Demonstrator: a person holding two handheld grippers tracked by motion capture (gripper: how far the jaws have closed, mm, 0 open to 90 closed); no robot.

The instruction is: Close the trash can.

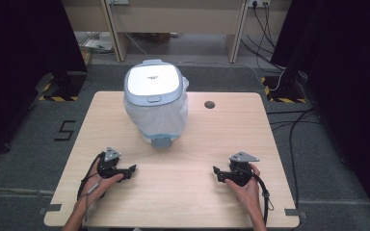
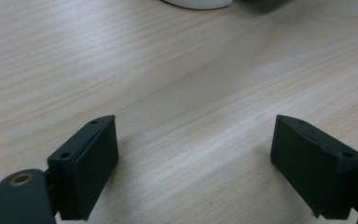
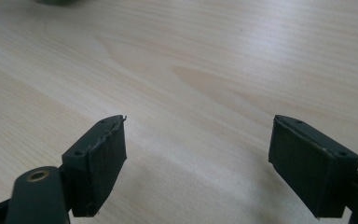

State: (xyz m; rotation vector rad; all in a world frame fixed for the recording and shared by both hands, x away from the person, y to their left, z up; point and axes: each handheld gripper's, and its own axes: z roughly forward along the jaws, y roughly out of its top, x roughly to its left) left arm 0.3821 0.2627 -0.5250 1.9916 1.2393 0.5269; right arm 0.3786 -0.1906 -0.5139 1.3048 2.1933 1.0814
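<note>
Both grippers, left gripper (image 1: 133, 168) and right gripper (image 1: 215, 172), rest spread and empty on the surface (image 1: 183, 192), well short of the lidded bin (image 1: 155, 98).

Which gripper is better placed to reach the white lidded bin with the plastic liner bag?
Left, though only slightly. The left gripper sits nearer the white lidded bin with the plastic liner, which stands left of centre; the right gripper lies farther off. Both are open on the wooden table.

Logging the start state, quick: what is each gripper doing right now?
Left gripper: open, holding nothing, over the table.
Right gripper: open, holding nothing, over the table.
</note>
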